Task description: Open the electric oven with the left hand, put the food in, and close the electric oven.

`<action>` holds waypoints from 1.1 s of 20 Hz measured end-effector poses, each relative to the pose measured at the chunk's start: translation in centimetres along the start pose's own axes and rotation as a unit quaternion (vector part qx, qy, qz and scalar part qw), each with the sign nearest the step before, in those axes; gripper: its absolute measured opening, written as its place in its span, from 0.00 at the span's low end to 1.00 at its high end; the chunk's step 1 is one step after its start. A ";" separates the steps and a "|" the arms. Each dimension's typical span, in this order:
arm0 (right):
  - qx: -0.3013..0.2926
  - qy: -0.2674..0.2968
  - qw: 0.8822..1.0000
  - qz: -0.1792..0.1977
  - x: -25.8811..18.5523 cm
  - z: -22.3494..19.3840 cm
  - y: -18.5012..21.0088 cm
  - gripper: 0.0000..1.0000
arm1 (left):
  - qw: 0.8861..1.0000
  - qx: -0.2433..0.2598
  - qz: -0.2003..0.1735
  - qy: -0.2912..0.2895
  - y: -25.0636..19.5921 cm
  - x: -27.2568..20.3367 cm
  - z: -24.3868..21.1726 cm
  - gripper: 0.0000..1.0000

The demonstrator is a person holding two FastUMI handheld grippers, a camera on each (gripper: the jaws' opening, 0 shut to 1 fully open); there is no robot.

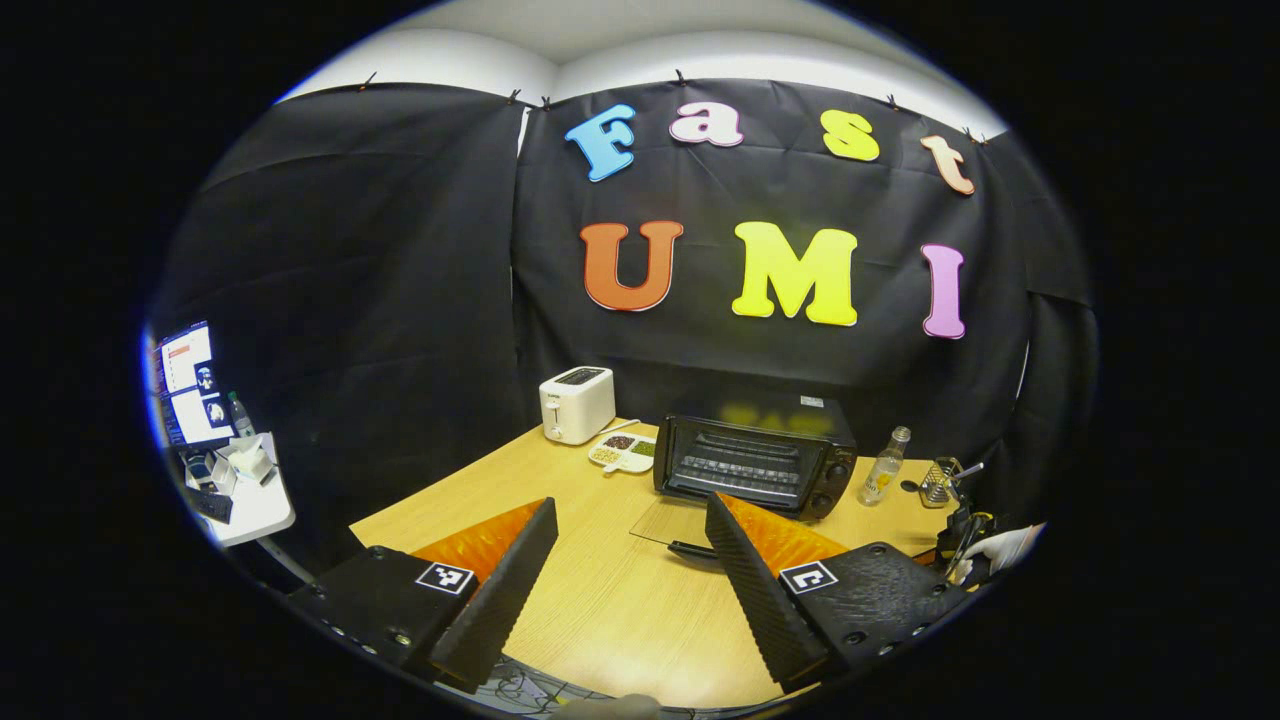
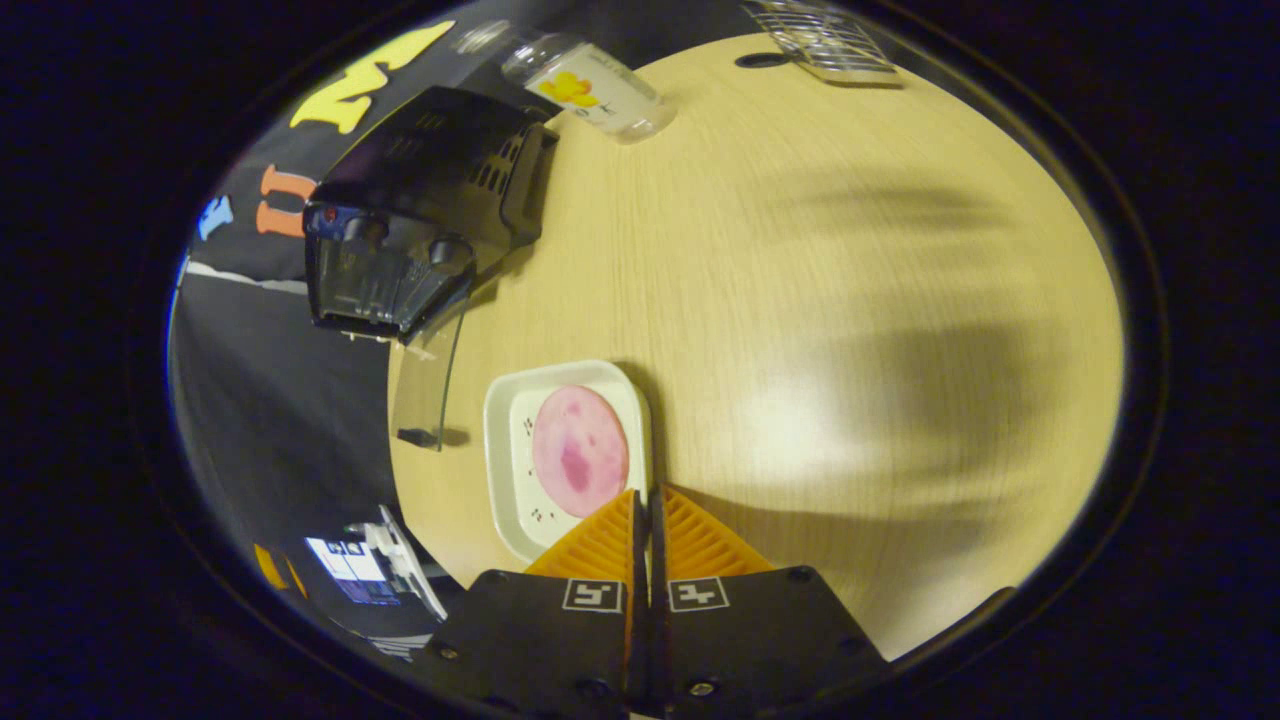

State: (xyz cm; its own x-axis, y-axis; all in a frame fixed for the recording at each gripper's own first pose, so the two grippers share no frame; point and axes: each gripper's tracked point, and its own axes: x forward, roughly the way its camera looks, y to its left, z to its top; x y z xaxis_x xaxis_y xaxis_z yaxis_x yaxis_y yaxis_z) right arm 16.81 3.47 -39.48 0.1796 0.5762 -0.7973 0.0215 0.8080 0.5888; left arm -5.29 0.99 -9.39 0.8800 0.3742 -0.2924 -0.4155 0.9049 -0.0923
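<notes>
Glass door [image 1: 672, 522] of the oven [image 1: 755, 464] lies open, left gripper [image 1: 632, 562] spread empty, right gripper [image 2: 645, 520] pinching the tray [image 2: 508, 452] with food [image 2: 580, 451], not yet inside.

Black cloth wall [image 1: 400, 250] behind wooden table [image 1: 600, 590] (pale).

Both grippers in their own views

The left gripper [image 1: 630, 530] has its fingers spread wide at 6 o'clock; the right gripper [image 2: 645, 500] has its fingers pressed together.

Bright overhead light; table [image 2: 800, 300] glare, soft shadows; fisheye-warped edges.
</notes>
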 end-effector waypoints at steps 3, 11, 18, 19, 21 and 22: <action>0.028 -0.038 0.999 0.016 -1.1 0.2 -0.1 0.04 | 1.000 -0.001 -0.012 -0.002 -0.6 0.6 0.2 0.95; 0.131 -0.165 0.977 0.039 -5.7 0.9 3.4 0.04 | 0.996 0.022 -0.091 0.002 -1.0 5.0 1.1 0.95; 0.197 -0.232 0.949 0.085 -6.0 -1.4 11.6 0.04 | 0.986 0.045 -0.159 -0.001 1.2 8.4 2.6 0.95; 0.210 -0.240 0.944 0.085 -5.4 -1.8 12.6 0.04 | 0.985 0.048 -0.164 0.001 1.7 8.7 2.5 0.95; 0.237 -0.252 0.934 0.090 -3.8 -2.4 14.4 0.04 | 0.983 0.049 -0.176 0.001 2.5 9.1 2.7 0.95; 0.247 -0.259 0.929 0.090 -3.1 -2.7 15.3 0.04 | 0.982 0.050 -0.180 0.002 2.8 9.4 2.7 0.95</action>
State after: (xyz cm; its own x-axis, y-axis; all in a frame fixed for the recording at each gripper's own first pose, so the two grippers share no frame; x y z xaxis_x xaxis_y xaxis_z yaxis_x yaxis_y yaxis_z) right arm 13.98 14.38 -28.39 0.6703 0.4562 -0.5853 0.3722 0.4757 0.7970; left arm 2.42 7.61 -9.85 0.9647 0.0250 -0.2621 -0.0523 0.9938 -0.0977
